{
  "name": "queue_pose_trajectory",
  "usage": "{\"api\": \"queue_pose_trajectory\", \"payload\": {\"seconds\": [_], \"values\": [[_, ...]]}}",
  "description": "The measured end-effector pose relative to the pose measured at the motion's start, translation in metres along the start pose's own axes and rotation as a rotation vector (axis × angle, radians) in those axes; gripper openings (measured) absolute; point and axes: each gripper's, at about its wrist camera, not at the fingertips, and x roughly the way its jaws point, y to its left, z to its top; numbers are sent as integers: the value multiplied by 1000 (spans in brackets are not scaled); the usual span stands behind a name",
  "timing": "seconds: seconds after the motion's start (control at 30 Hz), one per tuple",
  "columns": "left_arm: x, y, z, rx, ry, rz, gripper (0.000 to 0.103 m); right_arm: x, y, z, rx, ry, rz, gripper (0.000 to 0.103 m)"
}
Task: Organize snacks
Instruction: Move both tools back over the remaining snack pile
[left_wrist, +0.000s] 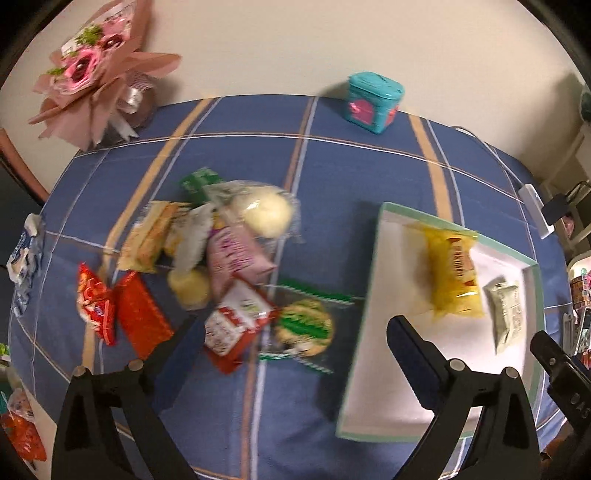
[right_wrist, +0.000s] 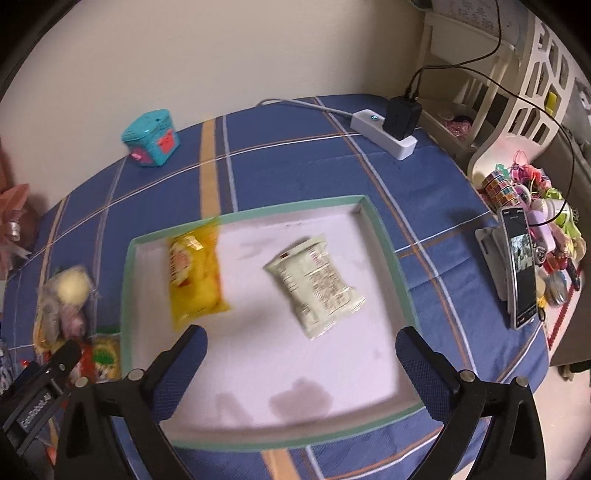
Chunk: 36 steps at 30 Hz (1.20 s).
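Both the left gripper (left_wrist: 295, 339) and right gripper (right_wrist: 301, 343) gaped wide, empty, above the green-rimmed white tray (right_wrist: 388, 236) holding a yellow snack packet (right_wrist: 197, 277) and a pale green packet (right_wrist: 314, 284).

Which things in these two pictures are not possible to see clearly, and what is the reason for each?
- Snack pile, left wrist view: motion blur makes the wrapper print unreadable.
- Orange packet, left wrist view: cut off by the picture's left edge.
- Tray near corner, left wrist view: hidden behind the left gripper fingers.
- Yellow packet, right wrist view: blurred, brand unreadable.
- Pale green packet, right wrist view: print too small.
- Phone, right wrist view: screen too small.
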Motion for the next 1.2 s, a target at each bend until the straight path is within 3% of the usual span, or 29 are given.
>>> {"api": "queue_pose_trajectory", "payload": {"seconds": [0.17,0.33,0.5,0.67,0.9,1.2], "values": [[-1,27,-5,-18,34,-16,99,-12,29,-13,-69,-1,16,103],[-7,57,-9,-19,24,77,99,-15,64,-23,-137,14,74,103],[-8,86,-8,-72,22,111,99,5,108,-39,-224,111,127,103],[-2,116,-9,-112,48,152,99,9,143,-51,-277,126,127,103],[-6,168,-8,-214,42,177,99,11,180,-62,-339,121,131,103],[-2,202,-9,-300,59,158,99,18,202,-63,-330,126,210,103]]}}
